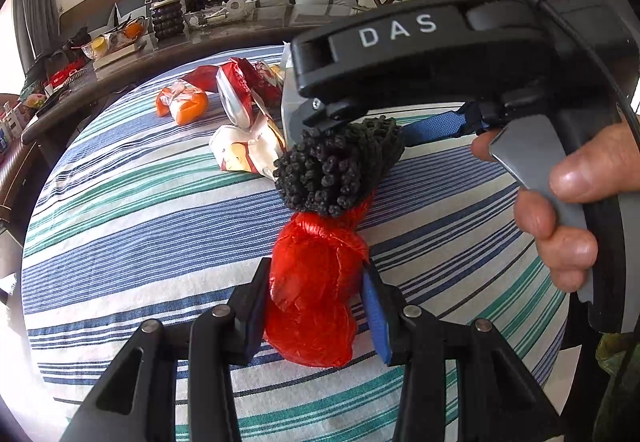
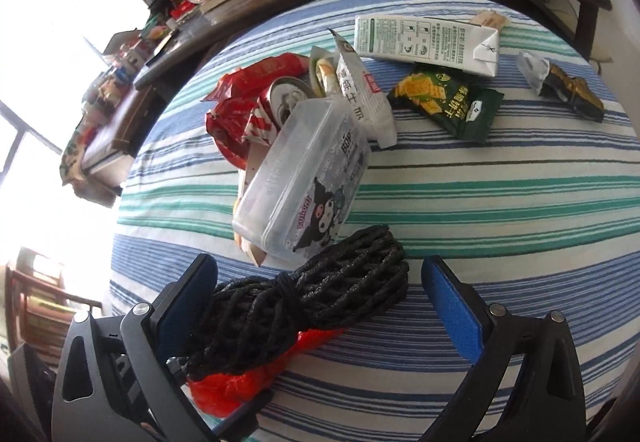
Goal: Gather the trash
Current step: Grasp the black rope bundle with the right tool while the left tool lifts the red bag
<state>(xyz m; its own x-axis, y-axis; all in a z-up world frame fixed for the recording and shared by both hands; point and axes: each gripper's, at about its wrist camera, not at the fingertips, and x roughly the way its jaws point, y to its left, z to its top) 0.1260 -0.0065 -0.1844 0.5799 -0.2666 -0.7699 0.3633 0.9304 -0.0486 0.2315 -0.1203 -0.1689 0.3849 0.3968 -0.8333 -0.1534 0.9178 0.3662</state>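
Note:
A crumpled red plastic bag [image 1: 312, 282] lies on the striped cloth, and my left gripper [image 1: 316, 322] is shut on it, both pads pressed into its sides. Just beyond the bag sits a coil of black rope [image 1: 340, 170], its end lying over the bag's twisted neck. In the right wrist view my right gripper [image 2: 320, 306] stands open and wide, straddling that rope coil [image 2: 304, 298]. The rope leans against the left pad, and the right pad is apart from it. The red bag [image 2: 224, 386] pokes out under the rope. A hand [image 1: 580, 202] grips the right tool's trigger.
More litter lies beyond: a clear plastic box [image 2: 304, 178], a red can [image 2: 280, 98], a milk carton [image 2: 428, 42], a green snack bag [image 2: 448, 102], a dark wrapper [image 2: 568, 86], an orange wrapper [image 1: 182, 104]. A cluttered dark side table [image 1: 180, 50] borders the far edge.

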